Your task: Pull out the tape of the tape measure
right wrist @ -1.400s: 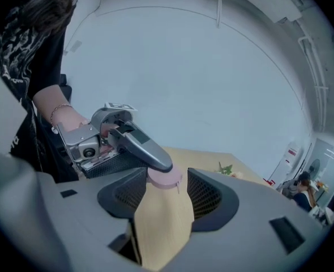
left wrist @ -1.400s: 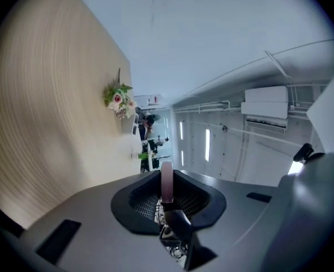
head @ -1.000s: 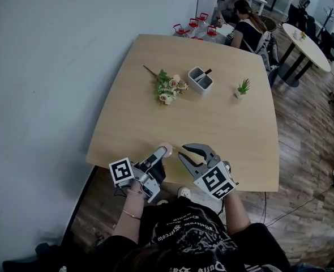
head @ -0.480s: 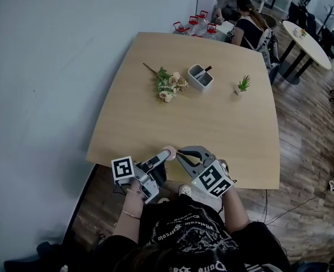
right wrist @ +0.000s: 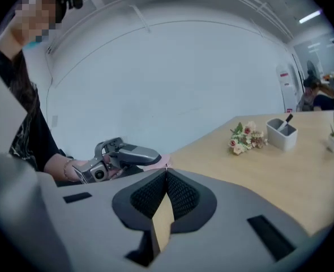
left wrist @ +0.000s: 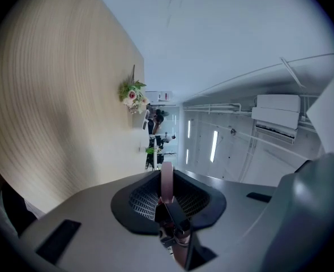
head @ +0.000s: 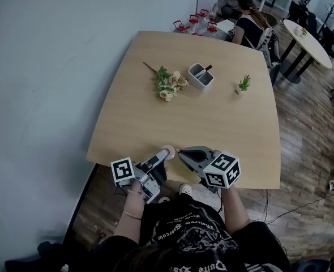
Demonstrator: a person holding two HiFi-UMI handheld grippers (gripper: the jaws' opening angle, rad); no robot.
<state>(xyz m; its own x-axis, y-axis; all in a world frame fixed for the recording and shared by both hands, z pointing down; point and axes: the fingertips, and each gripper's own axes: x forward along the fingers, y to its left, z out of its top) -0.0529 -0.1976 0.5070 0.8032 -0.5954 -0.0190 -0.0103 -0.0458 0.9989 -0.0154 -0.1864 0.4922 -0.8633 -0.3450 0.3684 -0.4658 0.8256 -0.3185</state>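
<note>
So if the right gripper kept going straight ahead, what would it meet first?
The pink tape measure in the left gripper. The right gripper, jaws just closed with nothing visible between them, points right at it, perhaps already touching.

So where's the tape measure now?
Head view: the pink tape measure is clamped in the left tongs at the table's near edge, right tongs beside it.

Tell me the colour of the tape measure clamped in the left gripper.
Pale pink. The tape measure shows best in the head view, as a small round case.
</note>
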